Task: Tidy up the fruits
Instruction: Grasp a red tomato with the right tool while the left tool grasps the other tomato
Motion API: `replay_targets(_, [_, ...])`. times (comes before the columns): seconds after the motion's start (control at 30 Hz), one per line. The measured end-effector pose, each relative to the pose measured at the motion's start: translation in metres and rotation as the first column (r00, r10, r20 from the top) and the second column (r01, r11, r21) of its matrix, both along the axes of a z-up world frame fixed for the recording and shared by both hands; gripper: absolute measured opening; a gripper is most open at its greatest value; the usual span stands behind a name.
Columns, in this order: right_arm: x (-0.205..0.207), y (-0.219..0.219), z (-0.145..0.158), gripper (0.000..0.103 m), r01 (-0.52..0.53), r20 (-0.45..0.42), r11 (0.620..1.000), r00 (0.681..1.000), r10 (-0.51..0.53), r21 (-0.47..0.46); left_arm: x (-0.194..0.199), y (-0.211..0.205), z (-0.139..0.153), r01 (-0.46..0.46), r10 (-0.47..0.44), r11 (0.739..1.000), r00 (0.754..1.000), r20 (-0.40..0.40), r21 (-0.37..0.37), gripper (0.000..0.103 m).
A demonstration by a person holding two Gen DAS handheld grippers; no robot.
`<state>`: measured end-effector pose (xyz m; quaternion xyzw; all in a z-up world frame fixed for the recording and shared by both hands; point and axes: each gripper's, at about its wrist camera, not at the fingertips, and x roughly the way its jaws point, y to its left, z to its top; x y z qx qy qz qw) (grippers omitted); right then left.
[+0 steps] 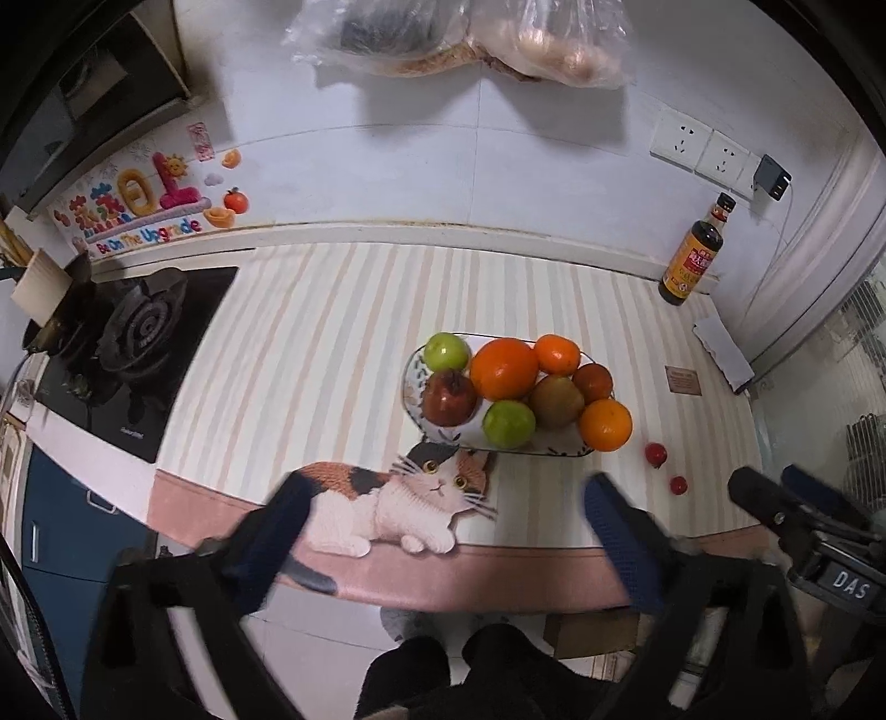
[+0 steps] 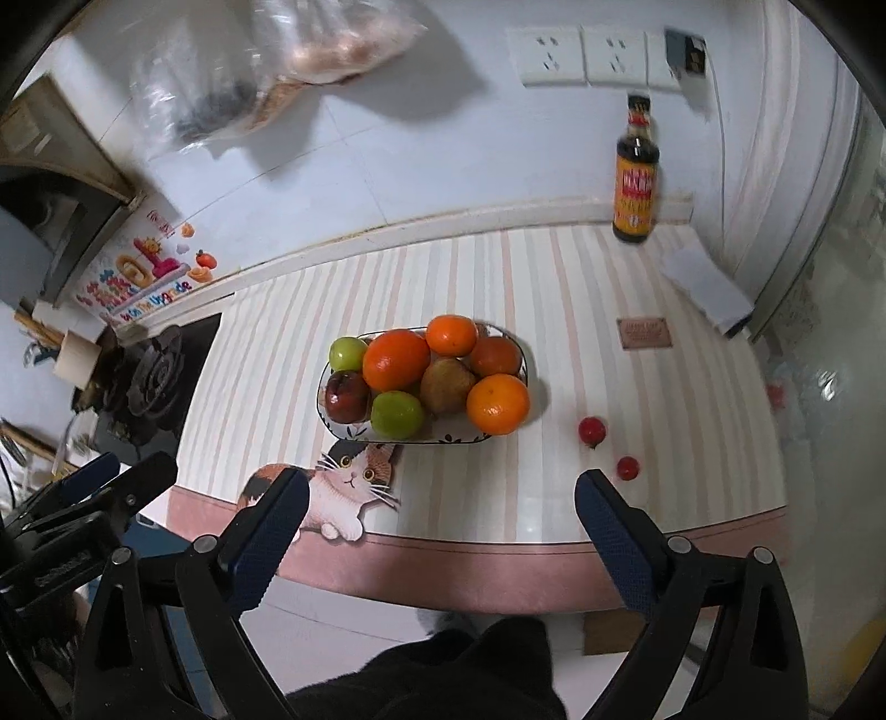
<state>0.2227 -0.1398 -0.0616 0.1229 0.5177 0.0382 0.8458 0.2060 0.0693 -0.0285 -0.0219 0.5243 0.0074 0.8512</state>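
Note:
A white oval plate [image 1: 531, 450] [image 2: 354, 429] on the striped mat holds several fruits: oranges [image 1: 504, 369] [image 2: 396, 359], green apples [image 1: 508, 423] [image 2: 396, 414], a dark red apple [image 1: 449, 397] [image 2: 346, 396] and a brown pear [image 1: 555, 400] [image 2: 444, 385]. Two small red fruits [image 1: 655, 454] [image 2: 592, 430] lie on the mat right of the plate. My left gripper [image 1: 443, 498] is open and empty, above the counter's front edge. My right gripper [image 2: 443, 493] is open and empty, also at the front edge. The right gripper also shows in the left wrist view [image 1: 797, 498].
A sauce bottle [image 1: 692, 257] [image 2: 635, 177] stands at the back right by the wall. A gas stove [image 1: 133, 343] [image 2: 155, 376] is on the left. Plastic bags [image 1: 470, 39] hang on the wall. A cat picture [image 1: 398, 498] is on the mat's front.

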Motion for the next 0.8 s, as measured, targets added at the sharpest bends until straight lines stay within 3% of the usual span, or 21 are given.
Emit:
replay_targets(0.13, [0.014, -0.04, -0.045, 0.099, 0.063, -0.082, 0.996, 0.995, -0.058, 0.069, 0.021, -0.018, -0.018, 0.033, -0.033, 0.999, 0.999, -0.009, 0.02, 0.103])
replay_targets(0.27, [0.019, -0.09, -0.099, 0.099, 0.157, -0.143, 0.988, 0.977, -0.156, -0.005, 0.048, -0.061, -0.047, 0.113, -0.11, 0.986, 0.994, -0.024, 0.123, 0.103])
replay_targets(0.37, [0.02, -0.123, -0.142, 0.098, 0.215, -0.202, 0.976, 0.955, -0.217, -0.035, 0.067, -0.094, -0.072, 0.18, -0.17, 0.974, 0.982, -0.083, 0.136, 0.103])
replay_targets(0.53, [0.034, -0.157, -0.208, 0.069, 0.255, -0.268, 0.967, 0.932, -0.244, 0.006, 0.094, -0.142, -0.107, 0.273, -0.25, 0.956, 0.949, -0.191, 0.105, 0.103])
replay_targets(0.63, [0.044, -0.163, -0.236, 0.06, 0.26, -0.278, 0.965, 0.93, -0.24, 0.037, 0.107, -0.171, -0.123, 0.325, -0.298, 0.942, 0.924, -0.24, 0.081, 0.103])
replay_targets(0.7, [0.049, -0.163, -0.253, 0.054, 0.245, -0.276, 0.969, 0.935, -0.225, 0.041, 0.116, -0.188, -0.133, 0.359, -0.33, 0.931, 0.906, -0.267, 0.067, 0.103])
replay_targets(0.77, [0.05, -0.157, -0.25, 0.047, 0.214, -0.212, 0.976, 0.956, -0.203, 0.028, 0.126, -0.205, -0.144, 0.385, -0.359, 0.923, 0.88, -0.31, 0.024, 0.103])
replay_targets(0.8, [0.052, -0.152, -0.253, 0.037, 0.181, -0.196, 0.983, 0.965, -0.176, 0.006, 0.129, -0.21, -0.148, 0.387, -0.366, 0.922, 0.873, -0.322, 0.001, 0.103])
